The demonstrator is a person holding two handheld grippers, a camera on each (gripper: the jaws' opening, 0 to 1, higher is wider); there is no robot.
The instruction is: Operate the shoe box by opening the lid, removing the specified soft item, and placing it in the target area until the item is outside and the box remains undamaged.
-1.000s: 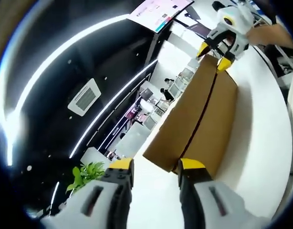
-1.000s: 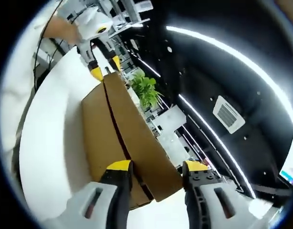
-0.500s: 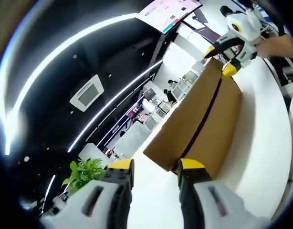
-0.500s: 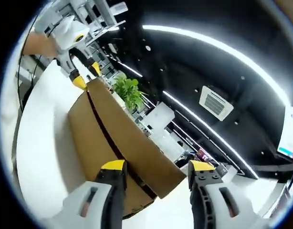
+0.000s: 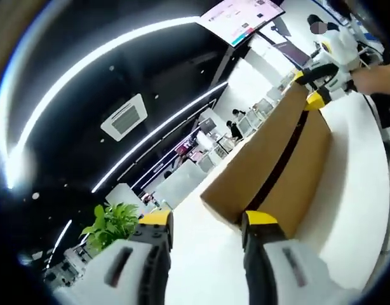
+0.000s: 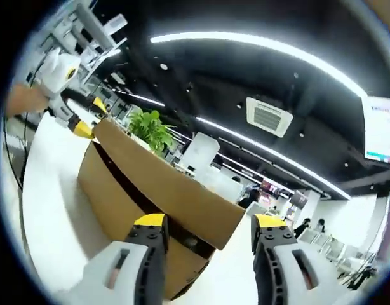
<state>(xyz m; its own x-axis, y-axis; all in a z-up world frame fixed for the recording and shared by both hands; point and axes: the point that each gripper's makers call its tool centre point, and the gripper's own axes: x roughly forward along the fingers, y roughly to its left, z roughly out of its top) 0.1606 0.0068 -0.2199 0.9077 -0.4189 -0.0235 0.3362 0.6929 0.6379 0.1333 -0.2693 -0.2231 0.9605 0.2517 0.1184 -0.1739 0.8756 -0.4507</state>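
A long brown cardboard shoe box (image 5: 265, 162) lies on a white table, with a dark seam between its lid and base. My left gripper (image 5: 208, 222) is open at the box's near end, with the lid's corner just ahead of its yellow tips. The right gripper (image 5: 308, 88) stands at the far end, one tip on each side of the lid's edge, held by a hand. In the right gripper view the box (image 6: 150, 184) runs away from my open right gripper (image 6: 209, 223), its lid overhanging the base. The left gripper (image 6: 92, 117) is at the far end. What is inside the box is hidden.
The white table (image 5: 354, 190) curves around the box, with bare surface beside it (image 6: 49, 210). A potted plant (image 6: 150, 130) stands beyond the box. Behind are a dark ceiling with light strips, a wall screen (image 5: 239, 16) and office desks with people.
Both views have tilted and swung, bringing more of the room behind into the picture. The grippers stay at the two ends of the box, jaws still apart.
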